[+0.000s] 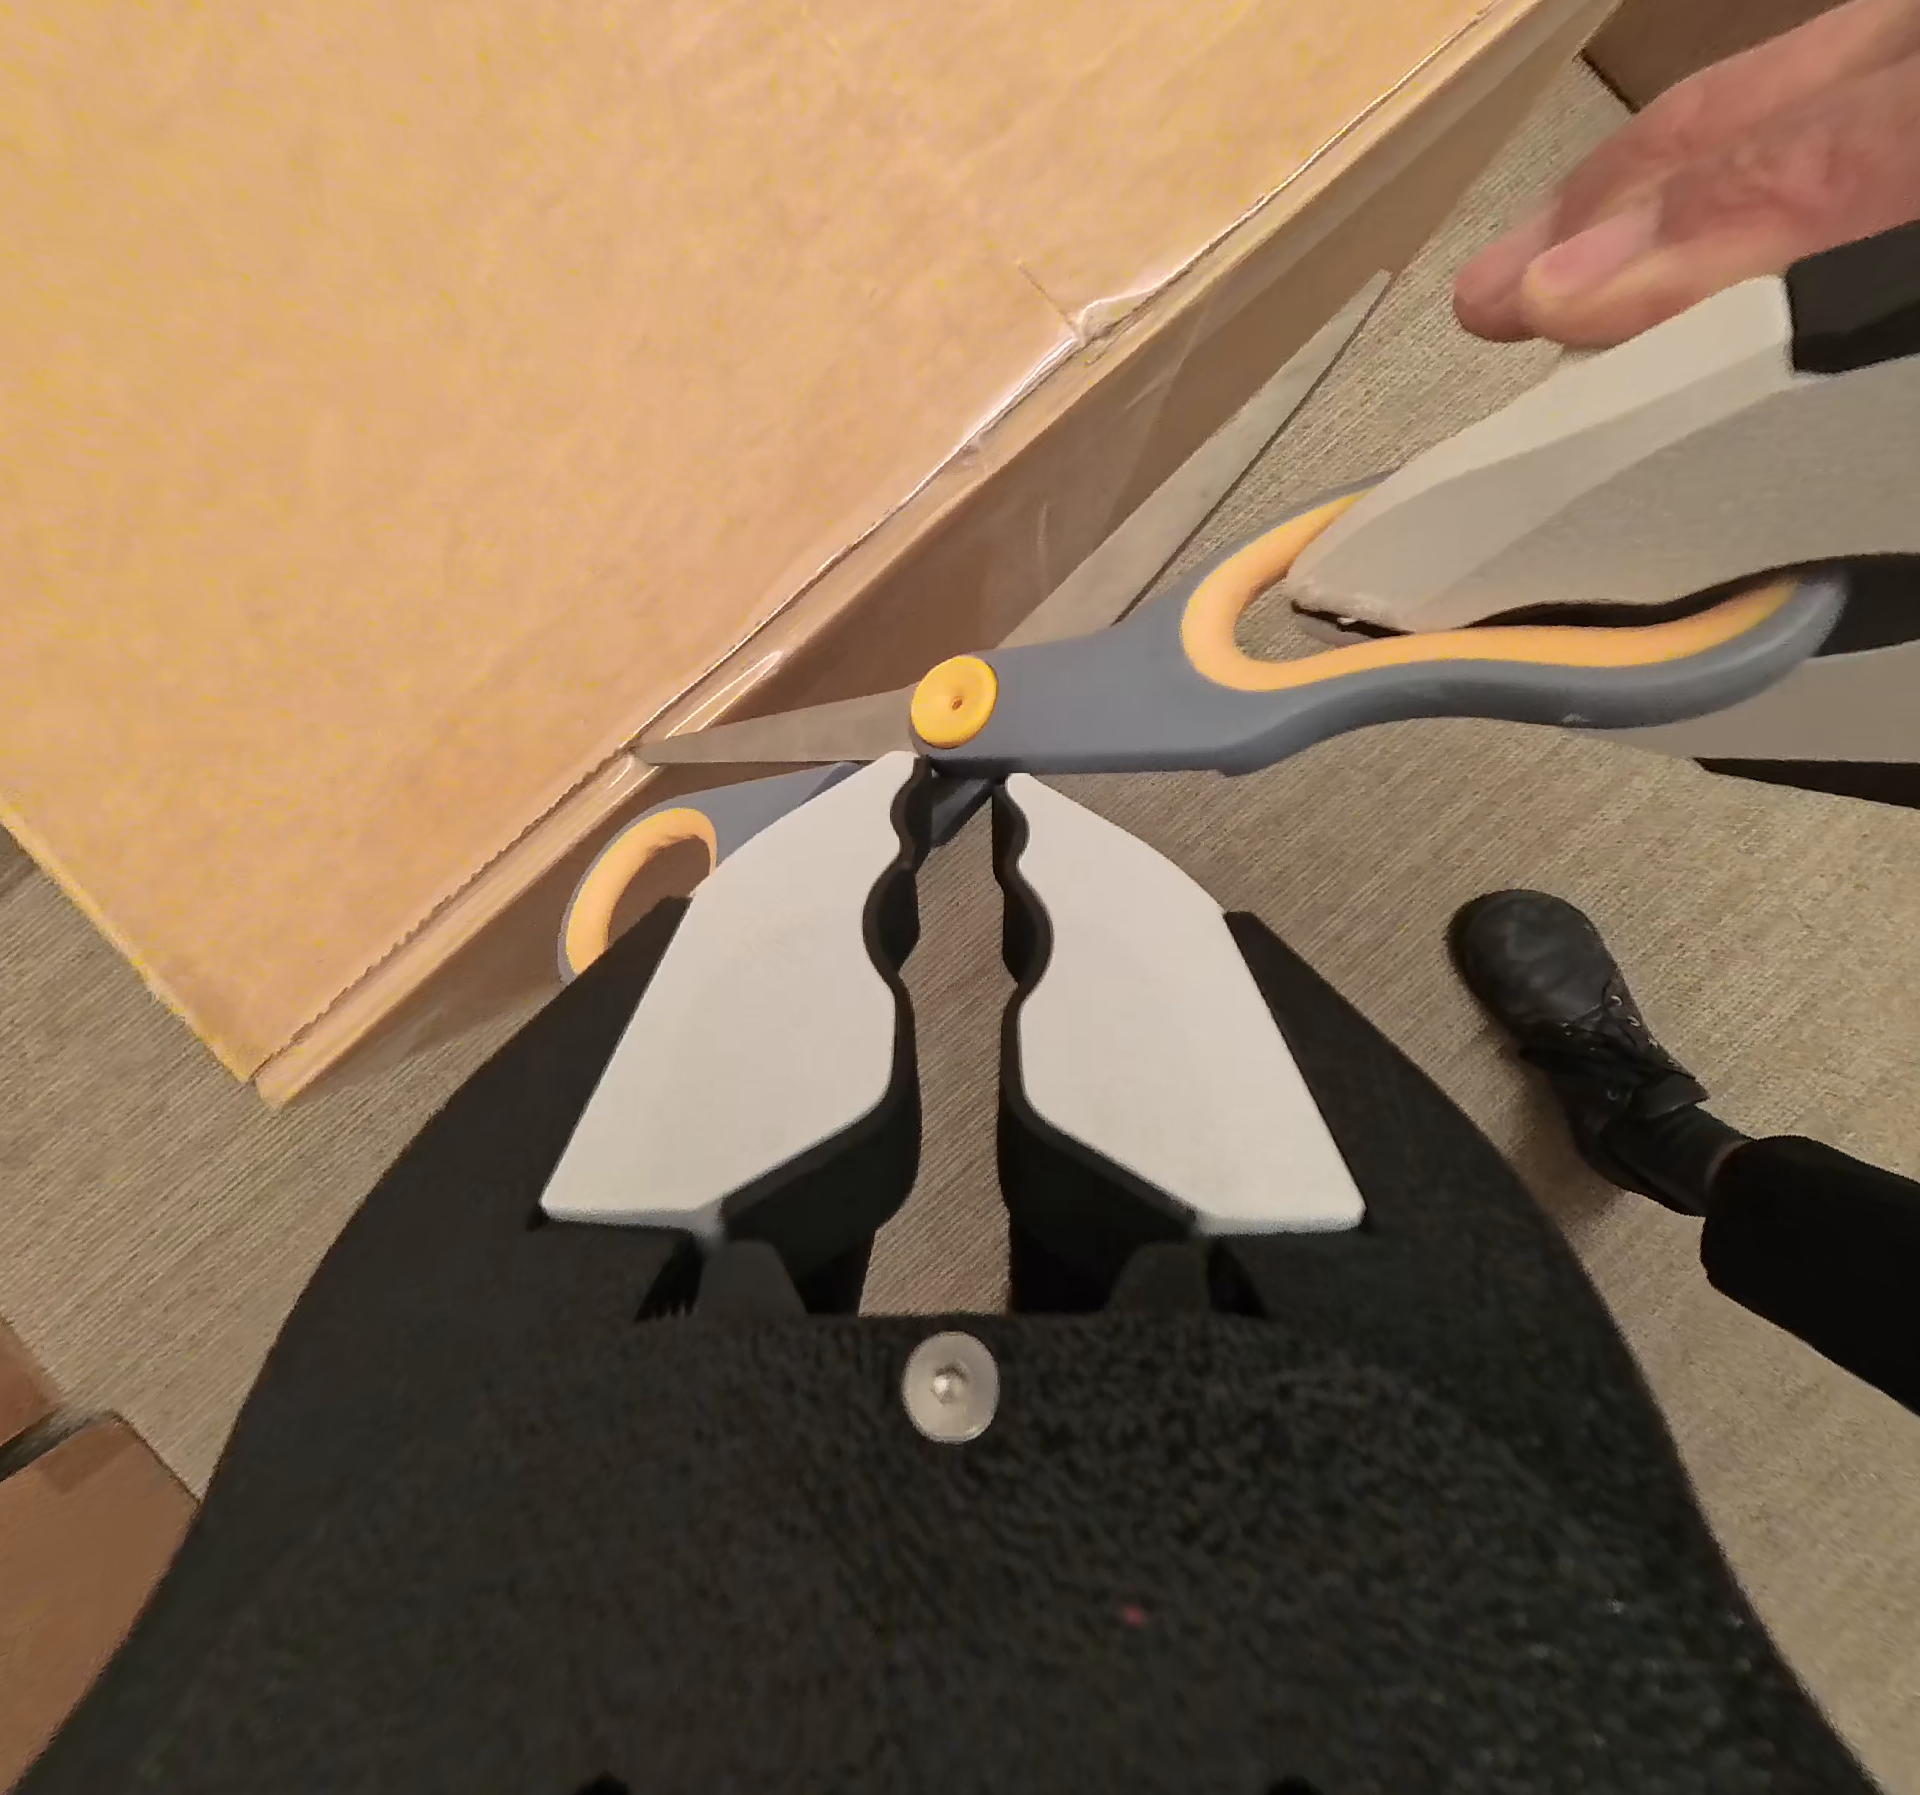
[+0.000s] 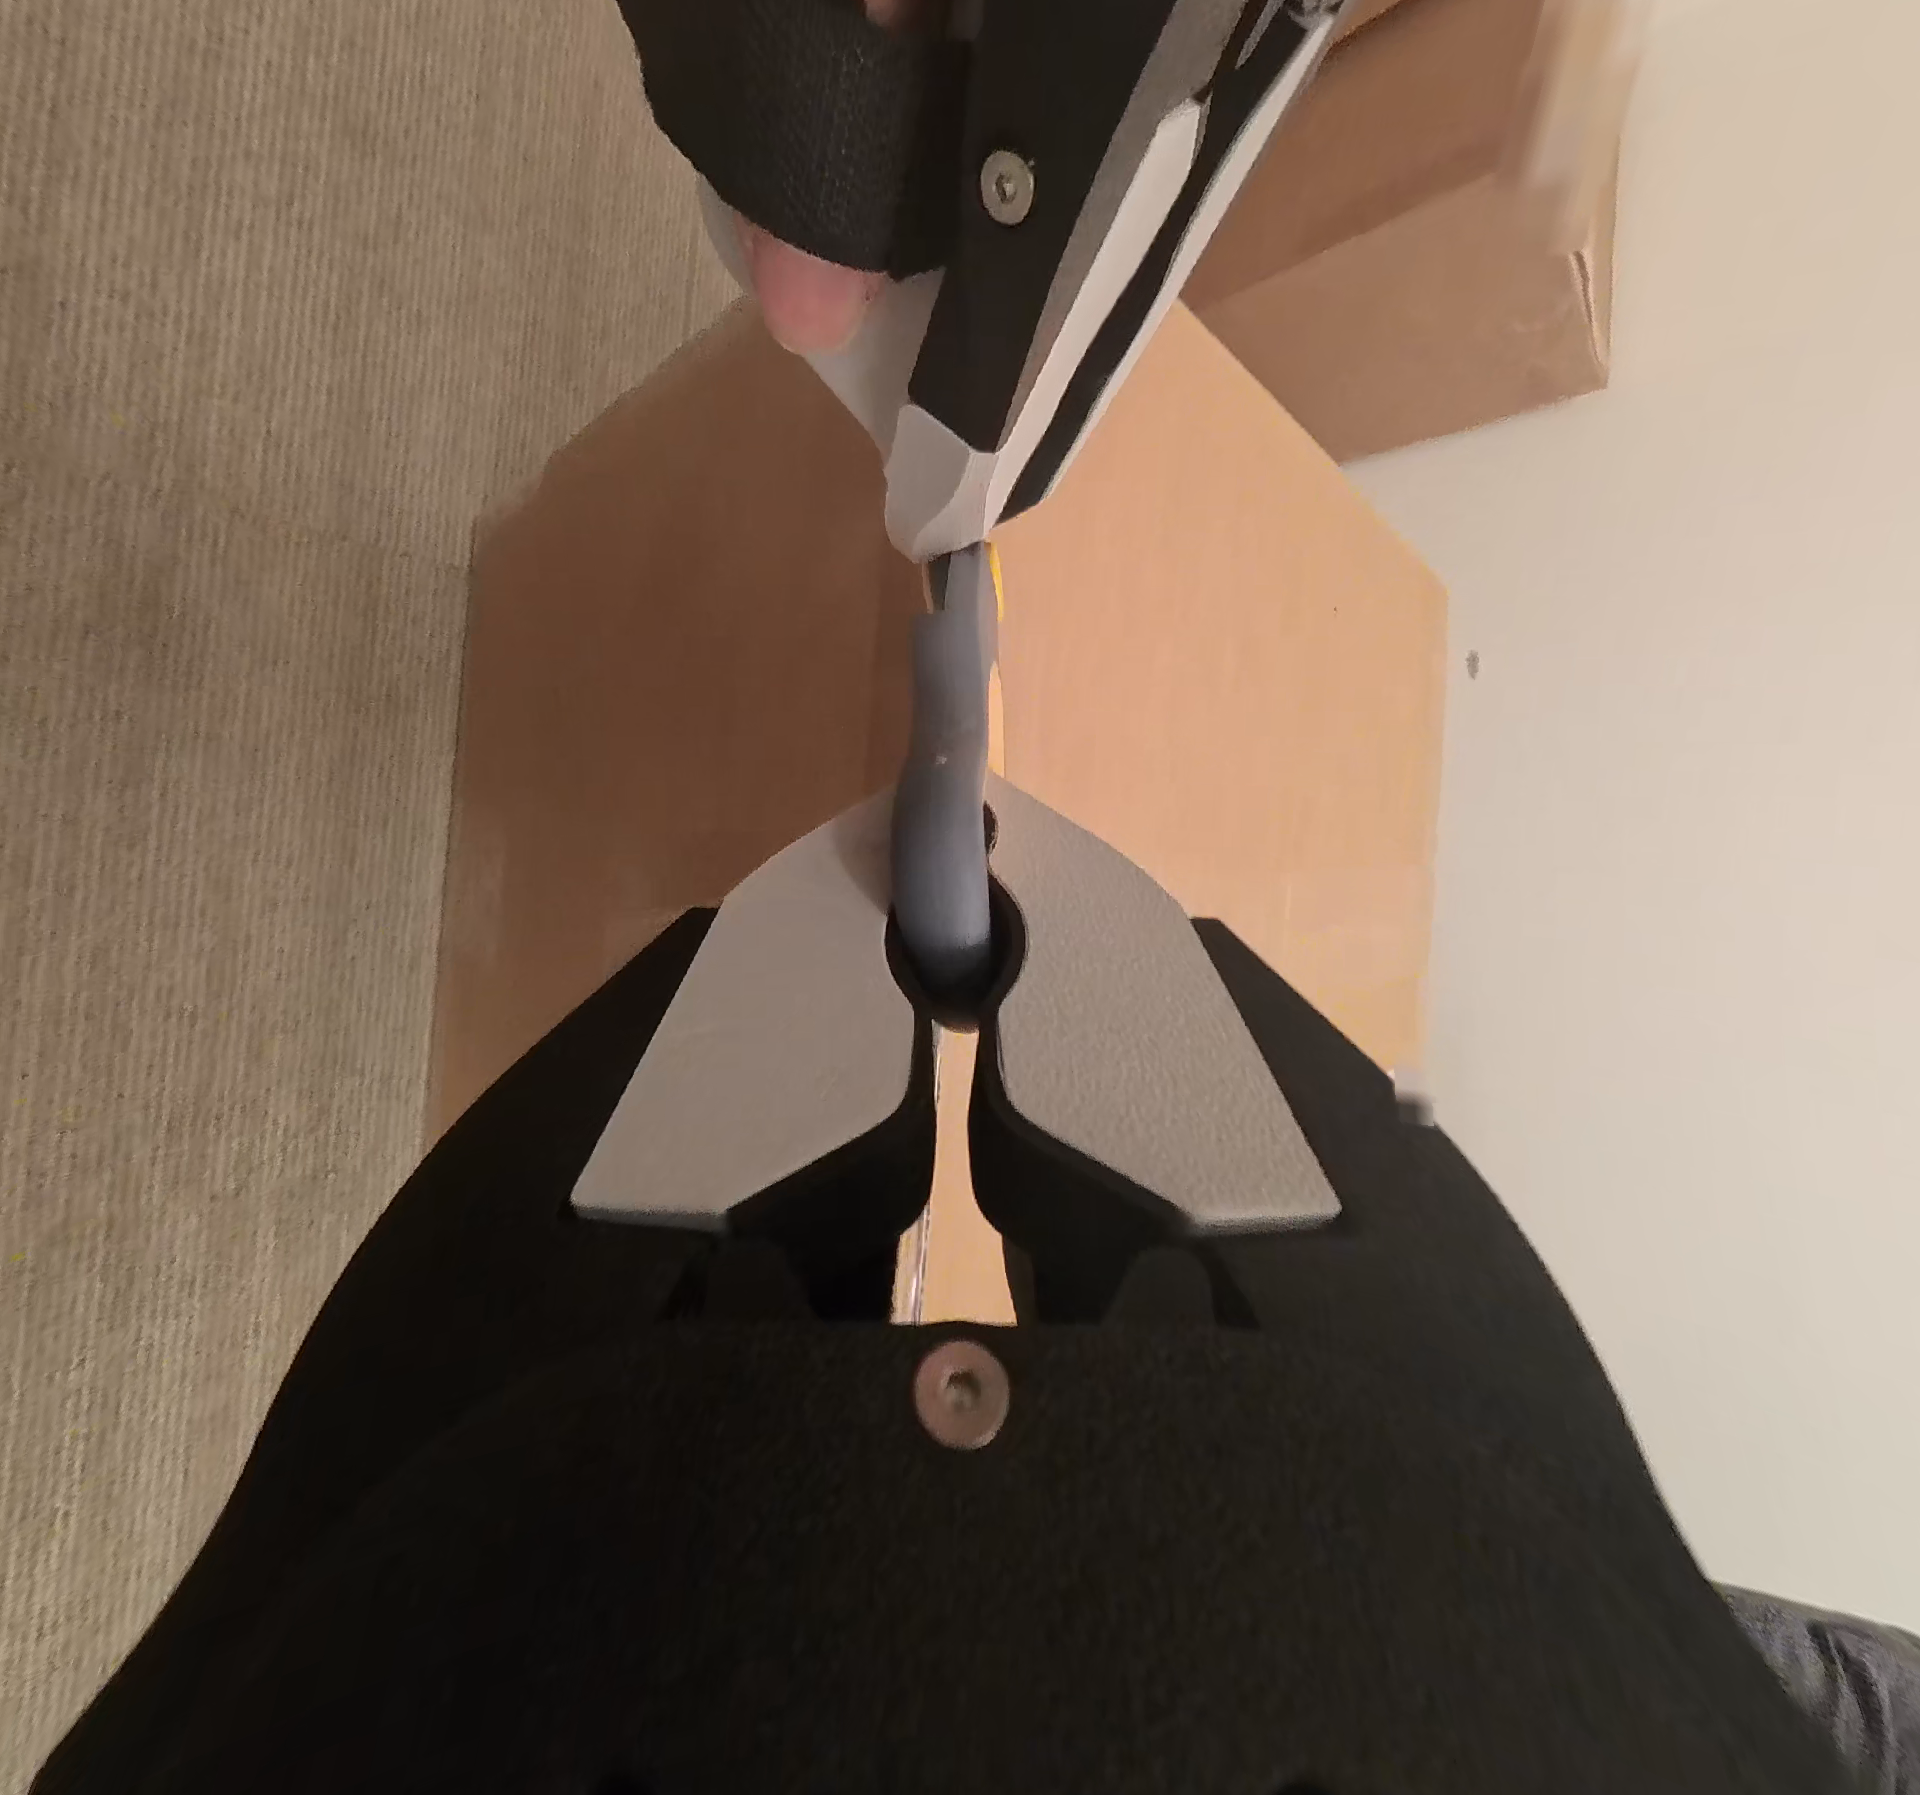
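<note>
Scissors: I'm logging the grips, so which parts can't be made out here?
- Left wrist view: the small loop of the scissors is partly hidden behind the left gripper.
- Right wrist view: their blades are hidden; the right gripper and the left gripper cover them.

1. The left tongs (image 1: 954, 789) have their fingers (image 1: 1143, 997) drawn close together, a narrow gap between them, the tips pinched on a grey handle piece.
2. The right tongs (image 2: 951, 872) are clamped tight around a grey handle loop seated in the round notch between the fingers (image 2: 1112, 1007).
3. A bare hand (image 1: 1704, 187) rests on the right tongs' top, palm down.
4. A thumb (image 2: 816, 291) under a black strap presses the left tongs' side.
</note>
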{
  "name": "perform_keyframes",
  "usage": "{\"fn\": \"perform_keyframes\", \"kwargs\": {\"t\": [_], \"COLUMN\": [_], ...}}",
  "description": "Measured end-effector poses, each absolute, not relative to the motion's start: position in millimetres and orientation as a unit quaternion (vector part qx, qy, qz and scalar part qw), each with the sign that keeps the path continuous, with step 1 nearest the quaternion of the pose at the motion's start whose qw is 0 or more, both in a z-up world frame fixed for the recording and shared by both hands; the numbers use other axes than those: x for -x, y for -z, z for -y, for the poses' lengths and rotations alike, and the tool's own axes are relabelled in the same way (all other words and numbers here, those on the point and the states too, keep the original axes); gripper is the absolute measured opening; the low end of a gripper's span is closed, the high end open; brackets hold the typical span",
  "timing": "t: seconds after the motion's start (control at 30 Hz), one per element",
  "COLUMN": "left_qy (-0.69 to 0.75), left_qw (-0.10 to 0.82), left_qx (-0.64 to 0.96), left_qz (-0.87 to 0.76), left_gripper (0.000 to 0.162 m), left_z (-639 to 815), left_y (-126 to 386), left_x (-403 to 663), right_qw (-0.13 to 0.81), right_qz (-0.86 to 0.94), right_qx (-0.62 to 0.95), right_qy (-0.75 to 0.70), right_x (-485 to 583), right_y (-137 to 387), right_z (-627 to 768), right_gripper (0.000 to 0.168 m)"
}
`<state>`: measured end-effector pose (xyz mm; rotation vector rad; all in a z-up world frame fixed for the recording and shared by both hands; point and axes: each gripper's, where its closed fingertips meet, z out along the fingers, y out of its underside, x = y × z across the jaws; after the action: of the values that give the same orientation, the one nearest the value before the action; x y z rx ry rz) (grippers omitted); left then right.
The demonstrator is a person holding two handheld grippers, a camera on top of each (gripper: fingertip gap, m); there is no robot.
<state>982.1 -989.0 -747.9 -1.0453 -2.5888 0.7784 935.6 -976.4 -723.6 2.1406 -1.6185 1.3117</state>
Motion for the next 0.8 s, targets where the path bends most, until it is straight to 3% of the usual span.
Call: {"fn": "perform_keyframes", "kwargs": {"t": [0.8], "left_qy": [-0.266], "left_qw": [0.137], "left_qx": [0.370], "left_qz": [0.880], "left_gripper": [0.010], "left_z": [983], "left_y": [747], "left_x": [-907], "right_qw": [0.095], "right_qz": [0.553], "right_qx": [-0.705], "right_qy": [-0.433], "right_x": [-857], "right_y": [722], "right_z": [968], "right_gripper": [0.000]}}
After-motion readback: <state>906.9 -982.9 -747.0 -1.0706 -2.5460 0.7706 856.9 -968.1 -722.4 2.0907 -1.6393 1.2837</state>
